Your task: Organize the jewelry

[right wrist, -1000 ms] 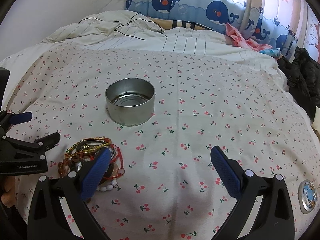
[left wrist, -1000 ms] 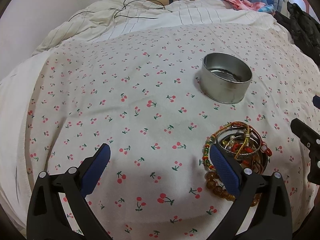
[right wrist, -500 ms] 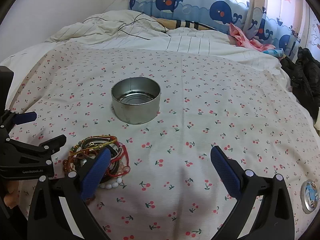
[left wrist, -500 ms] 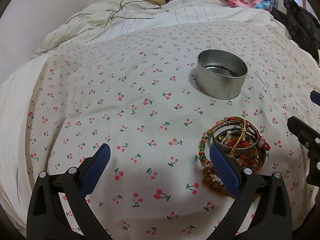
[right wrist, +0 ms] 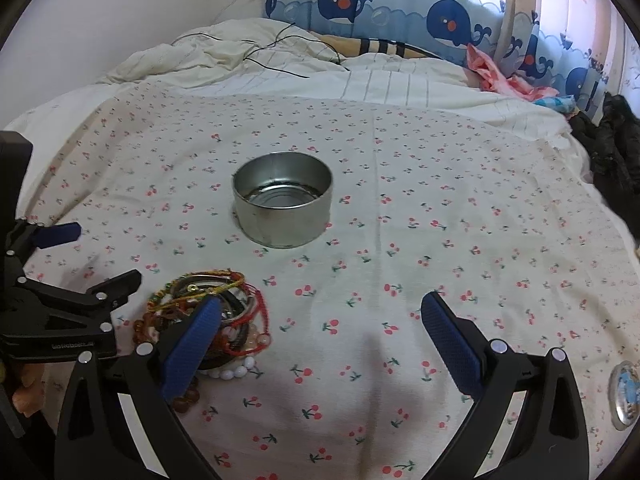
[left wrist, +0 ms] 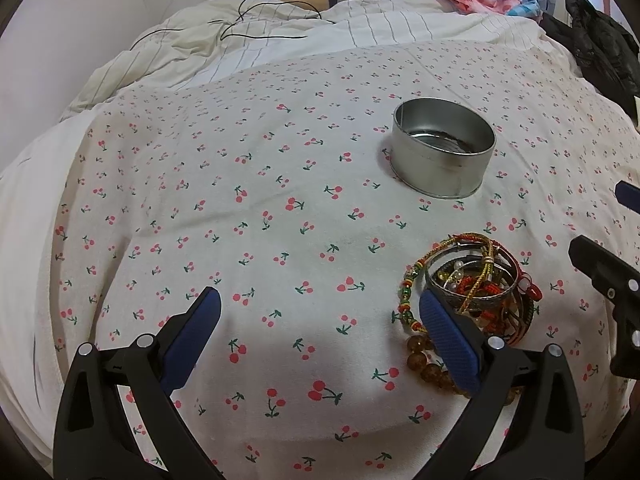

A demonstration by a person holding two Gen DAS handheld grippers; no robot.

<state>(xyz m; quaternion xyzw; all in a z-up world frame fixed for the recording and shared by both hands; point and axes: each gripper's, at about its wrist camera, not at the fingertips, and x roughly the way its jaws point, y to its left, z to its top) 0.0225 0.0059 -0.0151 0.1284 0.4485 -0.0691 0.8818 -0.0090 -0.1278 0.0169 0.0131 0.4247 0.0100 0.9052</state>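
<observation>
A tangled pile of bracelets and bead strings [left wrist: 472, 288] lies on the cherry-print sheet [left wrist: 280, 208]. Beyond it stands an open round metal tin [left wrist: 442, 152], with nothing visible inside but its ridged bottom. My left gripper [left wrist: 318, 294] is open just above the sheet, and its right finger covers the pile's near left edge. In the right wrist view the pile [right wrist: 192, 288] sits behind the left finger of my open right gripper [right wrist: 320, 299], and the tin [right wrist: 282, 212] is straight ahead. Neither gripper holds anything.
A rumpled striped duvet [right wrist: 360, 80] with a thin black cable [left wrist: 260, 28] lies behind the sheet. Dark clothing [left wrist: 600, 48] is piled at the far right. A small round badge [right wrist: 624, 396] rests on the sheet at the near right. A whale-print curtain [right wrist: 400, 8] hangs at the back.
Both views have shifted slightly, so the tin and the pile sit a little further right in the right wrist view. Both grippers stay open, and the jewelry has not moved.
</observation>
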